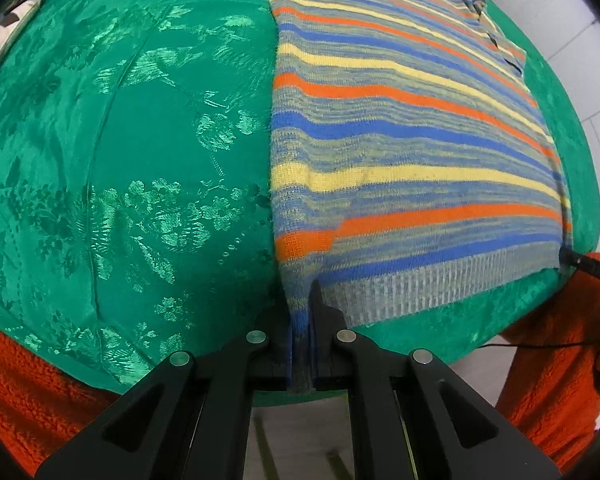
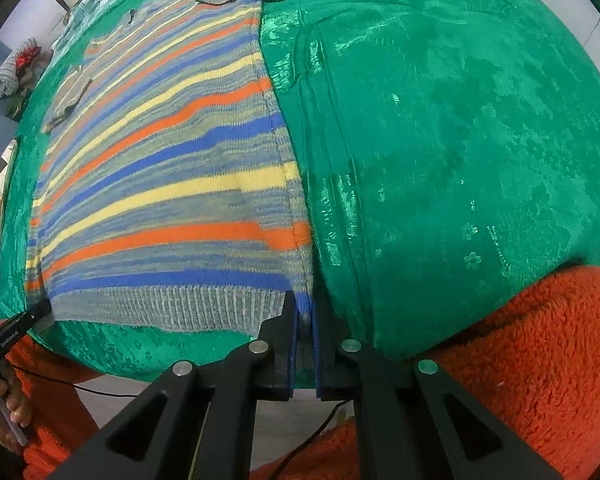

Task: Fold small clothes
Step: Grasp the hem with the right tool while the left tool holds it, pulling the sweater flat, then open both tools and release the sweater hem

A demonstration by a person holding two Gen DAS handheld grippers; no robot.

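Observation:
A striped knit sweater in blue, orange, yellow and grey lies flat on a green patterned tablecloth, its ribbed hem toward me. My left gripper is shut on the sweater's near left hem corner, and the knit runs up between its black fingers. In the right wrist view the same sweater spreads to the left. My right gripper is shut on the near right hem corner, with blue and grey knit pinched between the pads. Each gripper shows as a black tip at the far hem corner in the other's view.
The green cloth covers a table whose near edge curves just below the hem. The person's orange fleece sleeves sit at the near edge. A striped bundle with red lies on the floor at far left. A black cable trails by the hand.

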